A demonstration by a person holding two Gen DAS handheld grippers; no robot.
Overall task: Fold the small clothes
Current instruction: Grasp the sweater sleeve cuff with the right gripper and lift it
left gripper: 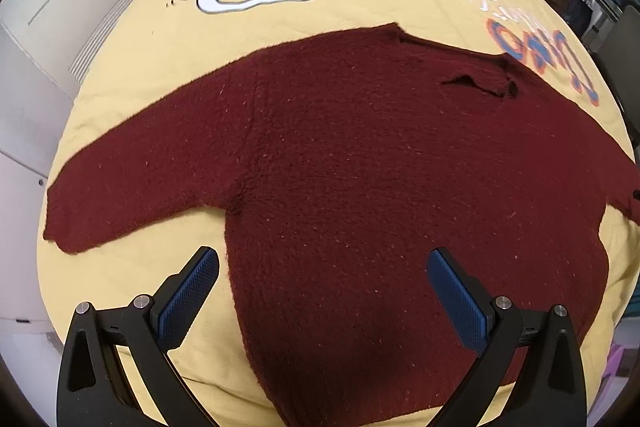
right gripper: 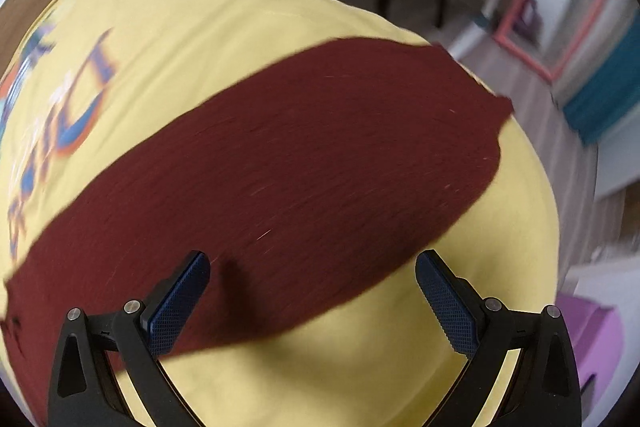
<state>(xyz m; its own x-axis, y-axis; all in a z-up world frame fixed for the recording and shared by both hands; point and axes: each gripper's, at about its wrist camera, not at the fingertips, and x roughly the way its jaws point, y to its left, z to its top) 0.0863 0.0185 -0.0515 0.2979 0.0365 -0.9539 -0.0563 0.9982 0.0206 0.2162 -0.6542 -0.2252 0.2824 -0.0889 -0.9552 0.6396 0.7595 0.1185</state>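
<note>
Dark red knitted wool is what the person is dealing with: a small sweater [left gripper: 360, 167] is lying flat, front up, on a yellow bedspread [left gripper: 132, 75] with a cartoon print, both sleeves spread out to the sides. Going from left to right, the left sleeve [left gripper: 132, 195] is reaching toward the edge of the bed, and the left gripper [left gripper: 322, 267] is hovering above the lower body of the sweater with its jaws wide apart, holding nothing. The right gripper [right gripper: 312, 269] is also spread and empty, hanging over the right sleeve [right gripper: 300, 163]. The knit looks thick, soft and light, so it will probably sag and stretch; I think a pinch at the cuff or the shoulder seam is the safest hold.
</note>
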